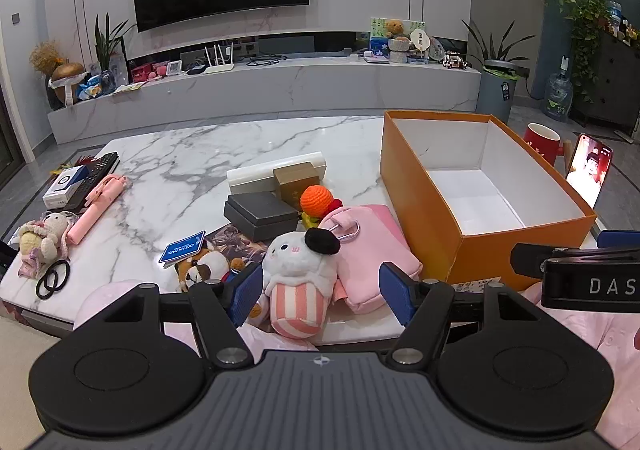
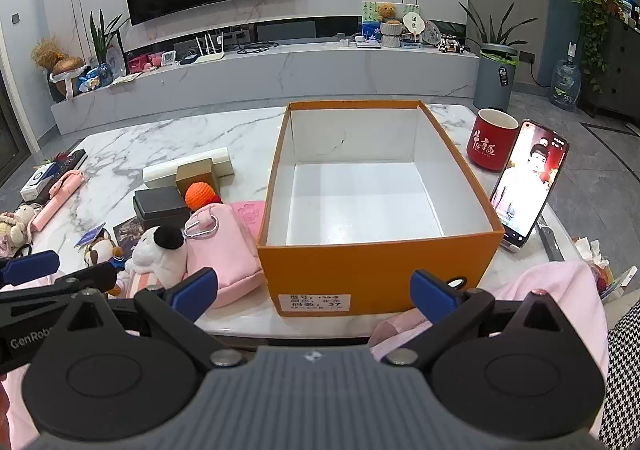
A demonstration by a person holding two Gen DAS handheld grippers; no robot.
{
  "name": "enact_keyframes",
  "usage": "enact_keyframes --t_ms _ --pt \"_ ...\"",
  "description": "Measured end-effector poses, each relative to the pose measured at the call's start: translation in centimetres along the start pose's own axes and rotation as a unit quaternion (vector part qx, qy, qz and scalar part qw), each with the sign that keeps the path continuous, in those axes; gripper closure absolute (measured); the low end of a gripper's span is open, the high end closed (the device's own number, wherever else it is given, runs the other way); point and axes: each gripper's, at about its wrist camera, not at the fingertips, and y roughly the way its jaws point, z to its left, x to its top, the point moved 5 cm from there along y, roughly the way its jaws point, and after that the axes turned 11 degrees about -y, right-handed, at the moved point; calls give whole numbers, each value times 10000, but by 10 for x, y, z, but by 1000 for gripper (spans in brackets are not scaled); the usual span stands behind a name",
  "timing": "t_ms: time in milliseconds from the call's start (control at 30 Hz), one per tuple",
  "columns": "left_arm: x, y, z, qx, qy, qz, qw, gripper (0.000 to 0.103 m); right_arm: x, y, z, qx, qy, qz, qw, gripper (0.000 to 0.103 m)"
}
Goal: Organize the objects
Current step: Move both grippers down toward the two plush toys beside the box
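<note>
Orange box (image 2: 376, 270): open-topped, nothing visible inside, standing at the right part of the marble counter (image 1: 192, 153), destination as judged from the task. Left to right across the counter: knitted doll (image 1: 38, 238) and black hair ties (image 1: 52, 278) at the far left edge; pink selfie stick (image 1: 96, 205) beside a remote control (image 1: 100, 173); blue card (image 1: 182, 246) and brown-and-white plush (image 1: 204, 270); dark grey box (image 1: 260, 215) with a gold box (image 1: 294, 181) behind it; orange knitted ball (image 1: 316, 199); white plush in a striped cup (image 1: 298, 282) at the near edge, touching the pink pouch (image 1: 372, 250), which lies just beside the orange box wall. Right of the box: red mug (image 2: 490, 143) and a propped phone (image 2: 528, 185). Left gripper (image 1: 320, 292): jaws open, straddling the striped-cup plush, pads not pressing on it. Right gripper (image 2: 314, 290): jaws fully open, nothing between them, aimed at the near wall of the box. Hazards, as judgement: plush close to the counter edge, so an off-centre closure likely to push it off; soft body likely to slip from a shallow pinch; pouch carabiner in contact, possibly dragged along; right gripper close enough to nudge the light box toward mug and phone.
</note>
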Motion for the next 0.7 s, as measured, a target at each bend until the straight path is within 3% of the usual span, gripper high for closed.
enact_keyframes --t_ms 700 --pt "-3 7 6 -56 -14 166 9998 26 -1 9 8 104 -45 148 9998 1"
